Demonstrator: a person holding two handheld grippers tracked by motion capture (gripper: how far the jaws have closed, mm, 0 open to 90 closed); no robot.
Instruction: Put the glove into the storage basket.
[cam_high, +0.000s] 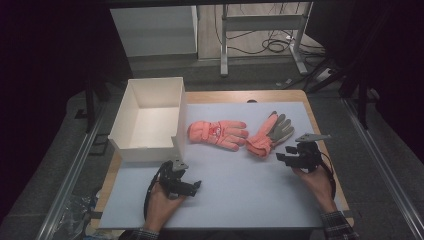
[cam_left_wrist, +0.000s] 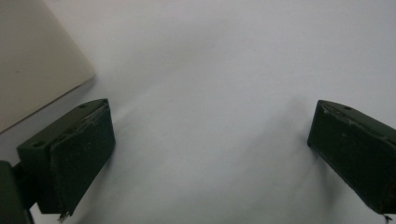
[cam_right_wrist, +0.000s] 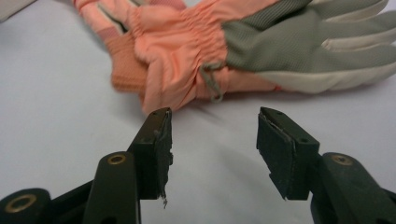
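The high view looks forward and down over the whole white table (cam_high: 240, 185). The left gripper view sits low, close to the tabletop beside the white box (cam_left_wrist: 32, 60). The right gripper view faces the grey-palmed glove (cam_right_wrist: 243, 51) from nearby, which the high view shares.

The right gripper (cam_right_wrist: 214, 140) is held with jaws parted and nothing between them, just short of a pink and grey glove (cam_right_wrist: 243, 51) laid palm-up on the white table surface (cam_right_wrist: 56, 107).
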